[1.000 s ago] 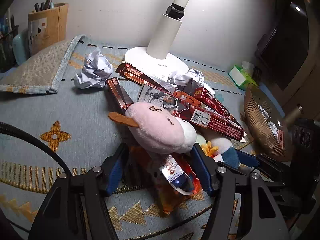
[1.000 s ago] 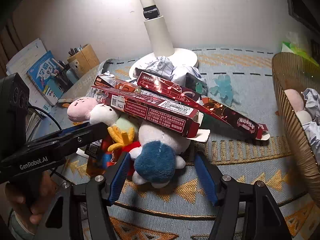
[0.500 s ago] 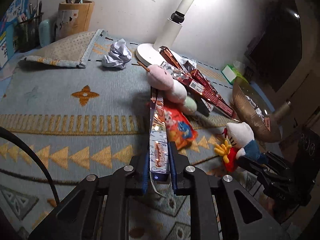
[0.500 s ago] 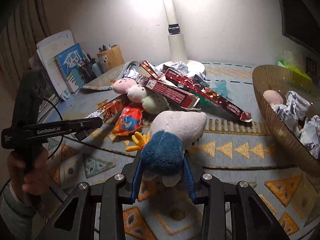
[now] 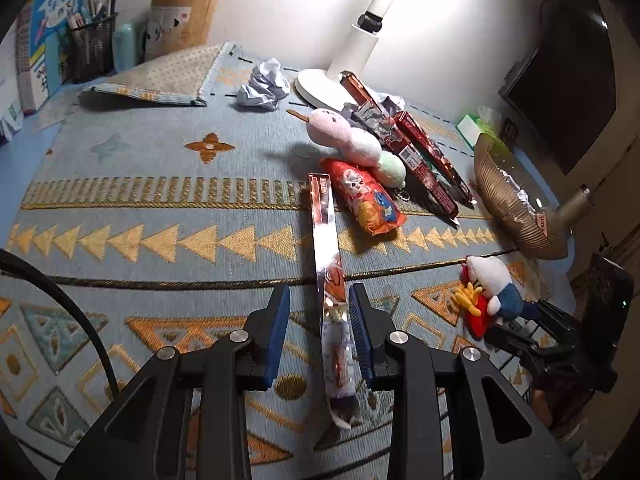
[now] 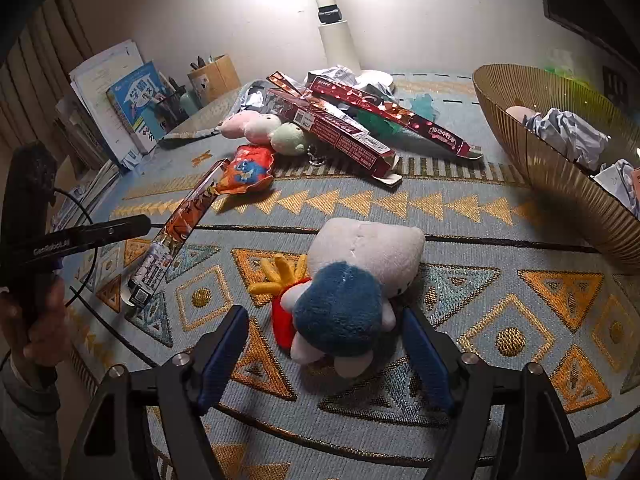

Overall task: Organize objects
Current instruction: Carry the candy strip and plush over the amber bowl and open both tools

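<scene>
Blue-padded left claw (image 5: pixel 318 332) spread, long box (image 5: pixel 329 280) loose between my pads on rug. Right claw (image 6: pixel 326 354) spread around plush toy (image 6: pixel 352 292). Back both straight out, no snagging.

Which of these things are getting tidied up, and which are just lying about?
Being tidied:
- long shiny foil box, between the left gripper fingers
- white plush doll with blue bottom, between the right gripper fingers
- orange snack bag
- pink, white and green plush dumplings
- red cardboard boxes
- gold wire basket

Just there:
- white desk lamp
- black mesh pen holder
- blue book
</scene>
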